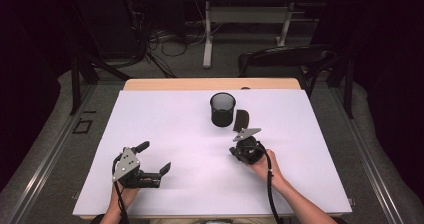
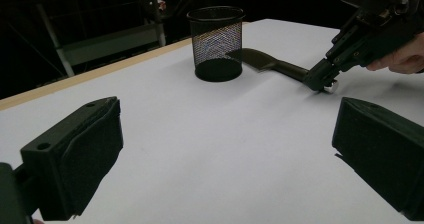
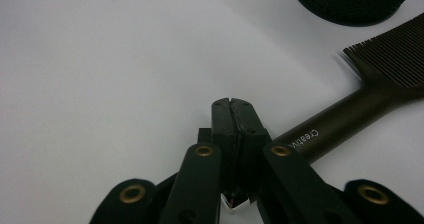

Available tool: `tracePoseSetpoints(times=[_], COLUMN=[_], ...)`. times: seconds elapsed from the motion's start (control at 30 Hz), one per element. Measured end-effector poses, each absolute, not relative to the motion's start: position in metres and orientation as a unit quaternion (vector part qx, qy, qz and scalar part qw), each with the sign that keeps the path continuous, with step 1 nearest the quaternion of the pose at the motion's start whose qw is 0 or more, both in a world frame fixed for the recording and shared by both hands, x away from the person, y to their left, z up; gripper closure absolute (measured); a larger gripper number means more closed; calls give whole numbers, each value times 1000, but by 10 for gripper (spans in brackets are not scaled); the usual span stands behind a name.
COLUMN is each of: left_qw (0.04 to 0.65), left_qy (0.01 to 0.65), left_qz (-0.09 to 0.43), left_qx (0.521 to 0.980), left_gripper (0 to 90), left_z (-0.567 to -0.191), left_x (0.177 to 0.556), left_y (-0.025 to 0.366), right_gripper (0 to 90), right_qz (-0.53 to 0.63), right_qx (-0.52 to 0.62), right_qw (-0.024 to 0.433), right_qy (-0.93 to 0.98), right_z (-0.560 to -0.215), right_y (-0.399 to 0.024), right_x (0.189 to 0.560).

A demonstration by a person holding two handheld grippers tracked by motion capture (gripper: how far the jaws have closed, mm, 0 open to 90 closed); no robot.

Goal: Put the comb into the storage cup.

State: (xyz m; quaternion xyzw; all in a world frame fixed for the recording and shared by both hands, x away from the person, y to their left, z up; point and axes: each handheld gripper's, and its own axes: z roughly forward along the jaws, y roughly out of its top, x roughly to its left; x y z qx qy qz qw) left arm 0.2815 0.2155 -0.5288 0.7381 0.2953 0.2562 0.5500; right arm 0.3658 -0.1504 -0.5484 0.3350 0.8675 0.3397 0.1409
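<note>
Dark brown plastic comb (image 3: 380,79) reads "Creati…" on its handle, lying by the black mesh cup (image 1: 222,109); right gripper (image 3: 233,104) fingers pressed together empty, left gripper (image 1: 156,157) fingers wide

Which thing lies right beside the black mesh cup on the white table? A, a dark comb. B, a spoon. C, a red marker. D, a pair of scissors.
A: a dark comb with fine teeth and a long handle lies flat on the table, its toothed end next to the mesh cup.
</note>
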Motion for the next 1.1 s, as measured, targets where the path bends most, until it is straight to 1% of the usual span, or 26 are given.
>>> tracePoseSetpoints(times=[0.3, 0.7, 0.73, 0.87, 1.0, 1.07, 1.1], left_qw=[551, 551, 551, 549, 550, 549, 548], left_qy=[295, 294, 294, 294, 295, 294, 293], left_qz=[256, 254, 254, 257, 258, 261, 261], left_qx=[737, 738, 739, 739, 737, 738, 738], left_gripper=[0, 0, 0, 0, 0, 0, 0], left_z=[-529, -529, -529, -528, -528, -528, -528], left_x=[281, 281, 281, 281, 281, 281, 282], left_y=[215, 214, 213, 213, 214, 214, 214], right_gripper=[782, 595, 590, 525, 460, 446, 432], right_qz=[352, 368, 368, 365, 346, 337, 331], right_qx=[346, 377, 381, 406, 422, 439, 444], right_qw=[132, 113, 112, 100, 102, 92, 93], right_qy=[859, 842, 841, 832, 832, 828, 828], right_z=[-544, -533, -532, -526, -519, -517, -516], right_y=[-154, -160, -161, -166, -167, -169, -170], right_x=[366, 367, 368, 371, 376, 380, 382])
